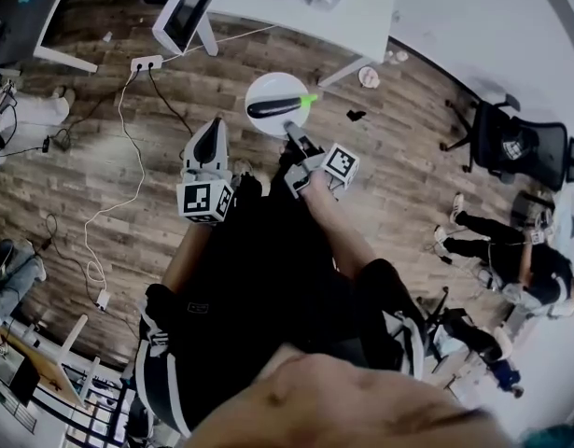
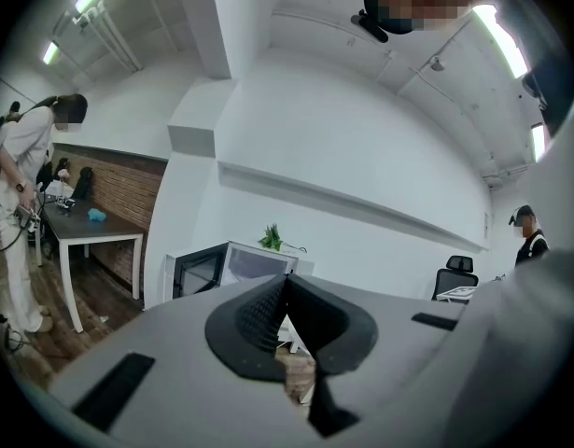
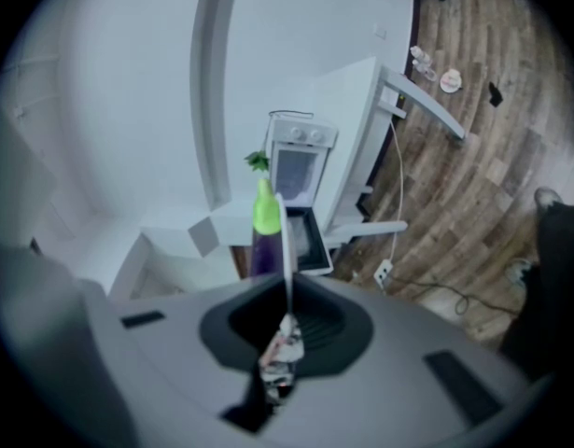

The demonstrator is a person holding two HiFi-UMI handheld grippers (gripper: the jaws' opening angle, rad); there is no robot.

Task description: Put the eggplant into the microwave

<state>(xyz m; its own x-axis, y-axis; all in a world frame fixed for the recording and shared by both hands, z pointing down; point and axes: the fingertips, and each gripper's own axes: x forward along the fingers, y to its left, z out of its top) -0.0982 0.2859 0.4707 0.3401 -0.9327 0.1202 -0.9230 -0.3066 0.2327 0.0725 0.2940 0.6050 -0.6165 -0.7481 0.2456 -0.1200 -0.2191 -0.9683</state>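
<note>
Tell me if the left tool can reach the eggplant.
Probably yes: the eggplant lies uncovered on the plate the right tool holds; the left tool, shut and empty, is close beside.

- The right gripper [image 3: 287, 299] has its jaws pinched on a plate [image 3: 284, 236] rim.
- An eggplant [image 3: 262, 245] rests against the plate's left side.
- A microwave [image 3: 300, 171] stands ahead.

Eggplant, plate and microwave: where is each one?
eggplant [image 1: 273, 108], head view, on its dark body.
plate [image 1: 262, 87], head view, on bare white surface near the rim.
microwave [image 3: 299, 174], right gripper view, on its front.

Wht table [image 1: 361, 12] w/ microwave [image 1: 187, 9]
</note>
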